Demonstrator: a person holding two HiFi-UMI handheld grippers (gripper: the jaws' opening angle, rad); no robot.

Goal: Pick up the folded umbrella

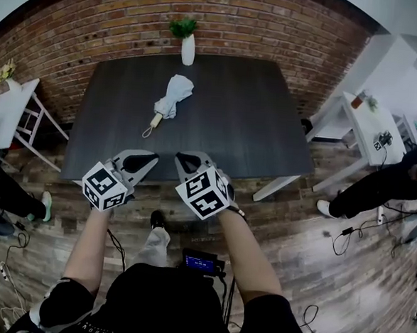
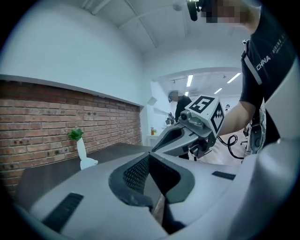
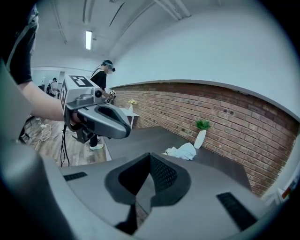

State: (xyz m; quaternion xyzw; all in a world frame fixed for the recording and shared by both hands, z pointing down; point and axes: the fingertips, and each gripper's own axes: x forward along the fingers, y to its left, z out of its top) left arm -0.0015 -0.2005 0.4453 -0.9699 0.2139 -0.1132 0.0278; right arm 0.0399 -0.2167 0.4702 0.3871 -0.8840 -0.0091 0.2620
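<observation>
The folded white umbrella (image 1: 174, 94) lies on the dark grey table (image 1: 254, 123), its tan handle toward the near edge. It also shows as a white bundle (image 3: 183, 151) by the vase in the right gripper view, and partly behind the gripper body (image 2: 89, 163) in the left gripper view. My left gripper (image 1: 149, 159) and right gripper (image 1: 184, 159) hover side by side over the table's near edge, well short of the umbrella. Both are shut with nothing between the jaws, which meet at their tips (image 2: 149, 155) (image 3: 150, 154).
A white vase with a green plant (image 1: 188, 43) stands at the table's far edge against the brick wall. A white side table (image 1: 372, 124) is on the right and white furniture (image 1: 9, 113) on the left. People stand at both sides; cables lie on the wooden floor.
</observation>
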